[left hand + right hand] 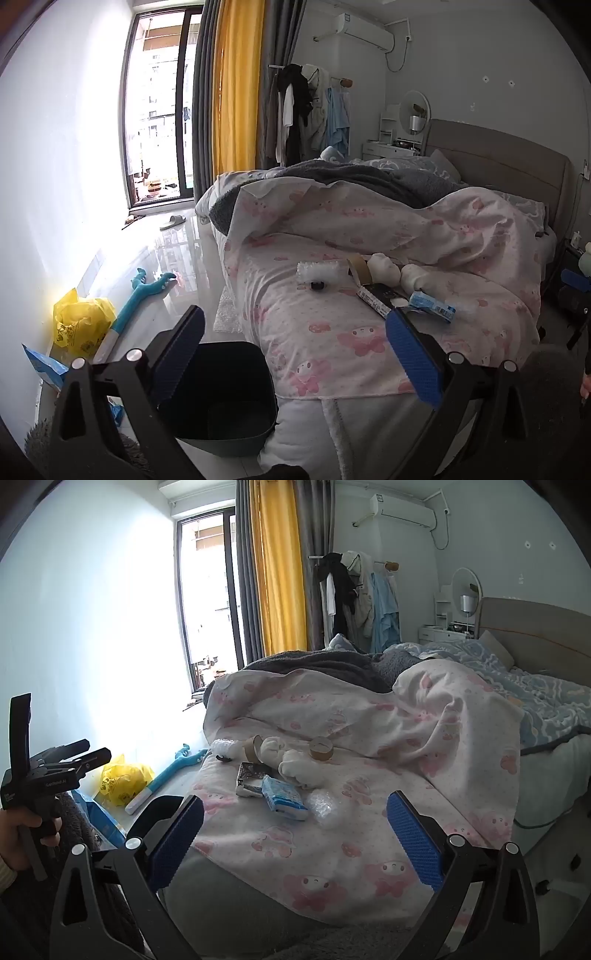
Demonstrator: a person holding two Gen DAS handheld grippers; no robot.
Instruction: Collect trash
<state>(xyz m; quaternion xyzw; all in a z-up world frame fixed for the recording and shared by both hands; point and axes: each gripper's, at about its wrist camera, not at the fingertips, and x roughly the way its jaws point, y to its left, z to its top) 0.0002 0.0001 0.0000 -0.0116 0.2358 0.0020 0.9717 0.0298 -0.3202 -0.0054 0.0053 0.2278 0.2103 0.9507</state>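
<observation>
Fingers of both the left gripper and right gripper are held wide apart and empty above the bed, where trash such as the blue wrapper is scattered beside a soft white toy that could be grabbed by mistake, far from the dark bin on the floor at near left.

Daylight pours in through the window far ahead and left of both grippers, blown out to near white, so little beyond the glass reads. The left wall glares and loses all texture in both views. The floor ahead-left of the left gripper mirrors the bright panes. The bed straight ahead is evenly, softly lit, with faint shadows in the quilt folds. The bin below the left gripper is dark inside. Fisheye bending curves the walls and curtain, and black vignette fills the corners. Focus is fair mid-frame; the near gripper frames look soft.
</observation>
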